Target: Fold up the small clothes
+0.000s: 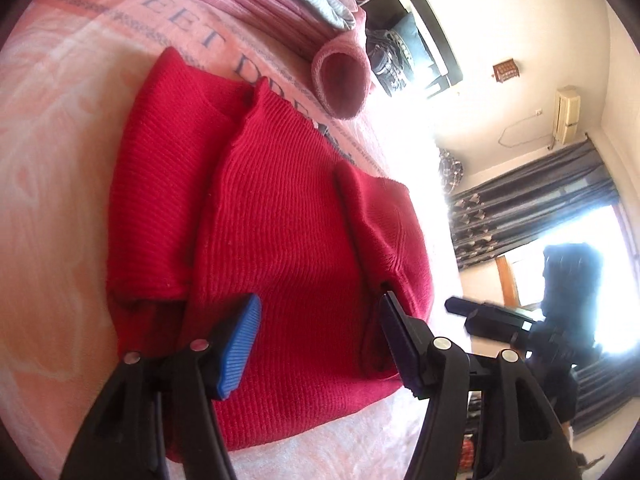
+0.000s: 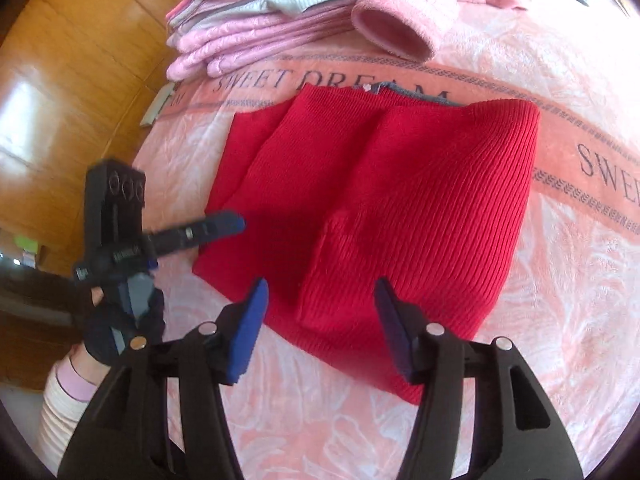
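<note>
Red ribbed knit fills the middle of both views: the red sweater (image 1: pixel 280 216) lies partly folded on the pink blanket (image 2: pixel 560 320) of the bed, sleeves turned in over the body. Left gripper (image 1: pixel 320 344) hovers at the lower centre of its view, jaws wide apart, blue pads just over the sweater's near hem, nothing between them. Right gripper (image 2: pixel 320 332) sits low in its own frame, jaws also spread and empty, above the sweater's lower edge. At the left of the right wrist view the left gripper shows side-on in a gloved hand (image 2: pixel 116 328). Folded pink clothes (image 2: pixel 256 40) stack along the upper left, beyond the "SWEET DREAM" lettering (image 2: pixel 320 80).
</note>
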The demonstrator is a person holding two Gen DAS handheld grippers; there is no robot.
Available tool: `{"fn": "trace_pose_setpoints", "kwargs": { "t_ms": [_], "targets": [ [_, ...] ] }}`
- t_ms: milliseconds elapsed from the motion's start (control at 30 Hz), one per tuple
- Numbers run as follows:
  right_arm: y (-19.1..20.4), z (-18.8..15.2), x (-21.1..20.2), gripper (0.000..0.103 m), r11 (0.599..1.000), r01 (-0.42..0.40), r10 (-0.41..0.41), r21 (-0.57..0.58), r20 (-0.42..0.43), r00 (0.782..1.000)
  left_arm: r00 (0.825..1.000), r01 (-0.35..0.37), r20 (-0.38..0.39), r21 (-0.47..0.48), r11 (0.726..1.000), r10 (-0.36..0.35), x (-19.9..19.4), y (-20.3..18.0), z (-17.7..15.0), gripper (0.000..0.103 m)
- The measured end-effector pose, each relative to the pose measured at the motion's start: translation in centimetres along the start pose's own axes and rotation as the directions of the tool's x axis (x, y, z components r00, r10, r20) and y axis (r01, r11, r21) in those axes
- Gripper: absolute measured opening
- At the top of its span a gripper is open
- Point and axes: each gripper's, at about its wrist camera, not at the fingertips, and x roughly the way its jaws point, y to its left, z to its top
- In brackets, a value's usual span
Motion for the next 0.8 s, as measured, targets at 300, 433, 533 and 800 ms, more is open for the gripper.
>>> {"fn": "trace_pose_setpoints", "kwargs": {
  "t_ms": [300,433,533,800],
  "targets": [
    [3.2,-2.7,6.0,0.066,0.973,0.155,-0.163,-0.173,-0.028,0.986,0.998,0.016,0.068,0.001,1.0,-0.016,-1.4,-0.9,1.5,0.064],
    [2.4,-2.7,8.1,0.066,0.96,0.211,-0.219,-0.184,-0.022,0.976,0.999,-0.008,0.051,0.016,1.0,0.007,-0.9,-0.7,1.5,0.064],
    [2.0,-2.4,8.3,0.053,0.95,0.235,-0.239,-0.203,0.005,0.971,0.999,-0.019,0.038,0.02,1.0,0.018,-0.6,-0.4,1.1,0.064],
    [-2.3,-2.4,4.6,0.011,0.999,0.019,-0.018,-0.041,0.023,1.0,0.999,0.049,0.011,-0.023,0.999,-0.049,0.8,-0.8,0.9,0.065]
  ]
}}
